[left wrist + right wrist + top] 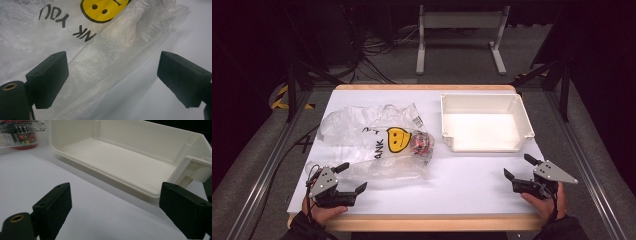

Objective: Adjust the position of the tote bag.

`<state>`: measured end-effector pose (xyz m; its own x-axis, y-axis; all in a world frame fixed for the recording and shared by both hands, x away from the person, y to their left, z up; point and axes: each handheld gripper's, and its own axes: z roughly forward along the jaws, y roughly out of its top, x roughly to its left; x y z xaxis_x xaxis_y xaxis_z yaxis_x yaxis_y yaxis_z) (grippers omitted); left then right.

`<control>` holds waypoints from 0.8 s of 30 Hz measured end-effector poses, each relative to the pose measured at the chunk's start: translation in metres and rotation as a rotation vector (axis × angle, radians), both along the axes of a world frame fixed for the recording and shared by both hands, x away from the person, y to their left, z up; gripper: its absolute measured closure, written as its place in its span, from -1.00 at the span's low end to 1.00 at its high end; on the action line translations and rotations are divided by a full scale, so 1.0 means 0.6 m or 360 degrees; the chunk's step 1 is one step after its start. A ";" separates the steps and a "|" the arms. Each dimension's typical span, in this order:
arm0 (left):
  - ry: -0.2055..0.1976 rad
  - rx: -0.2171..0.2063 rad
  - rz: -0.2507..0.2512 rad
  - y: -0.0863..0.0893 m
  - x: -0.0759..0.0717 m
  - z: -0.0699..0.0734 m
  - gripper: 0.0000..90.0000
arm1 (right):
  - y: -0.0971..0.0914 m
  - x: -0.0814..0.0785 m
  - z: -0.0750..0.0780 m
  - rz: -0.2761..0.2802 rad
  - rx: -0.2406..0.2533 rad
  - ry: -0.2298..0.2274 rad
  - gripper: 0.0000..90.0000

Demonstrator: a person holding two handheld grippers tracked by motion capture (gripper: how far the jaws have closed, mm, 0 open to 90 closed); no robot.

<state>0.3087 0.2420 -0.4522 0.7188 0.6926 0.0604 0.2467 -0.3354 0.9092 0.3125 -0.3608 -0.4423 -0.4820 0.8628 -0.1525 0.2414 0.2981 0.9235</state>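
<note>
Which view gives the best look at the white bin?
The high view: it shows the whole white bin from above, with its rim, its inside with nothing in it, and its place right of the plastic bag. The right gripper view shows the bin close but cropped. The left gripper view looks at the bag instead.

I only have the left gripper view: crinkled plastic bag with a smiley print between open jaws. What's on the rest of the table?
Observer: A white bin stands on the far right of the table, empty as far as the high view shows.
Operator: Anything inside the bag?
Observer: Yes, a small item with a red label sits in the plastic bag at its end nearest the bin.
Operator: Where's the right gripper?
Observer: The right gripper is near the table's front right corner, jaws open and holding nothing, pointing toward the bin.
Operator: And the left gripper?
Observer: The left gripper sits at the bag's near left edge, open.
</note>
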 end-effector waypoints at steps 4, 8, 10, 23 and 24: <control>0.0004 0.0003 -0.0007 -0.002 -0.001 0.000 -0.76 | 0.004 -0.001 0.000 0.0001 -0.0033 -0.0012 -0.74; 0.0000 0.0007 -0.0010 0.000 -0.007 0.001 -0.76 | 0.007 0.000 0.000 -0.0008 -0.0061 -0.0003 -0.71; -0.0005 0.0009 0.0008 0.006 -0.014 0.001 -0.76 | 0.011 0.001 0.001 -0.0009 -0.0093 0.0007 -0.67; -0.0019 -0.0091 0.0243 0.056 -0.038 0.011 -0.77 | 0.081 0.004 0.017 0.0270 -0.0029 0.0056 -0.47; -0.0011 -0.0083 0.0254 0.056 -0.039 0.010 -0.77 | 0.088 0.005 0.018 0.0296 -0.0022 0.0057 -0.44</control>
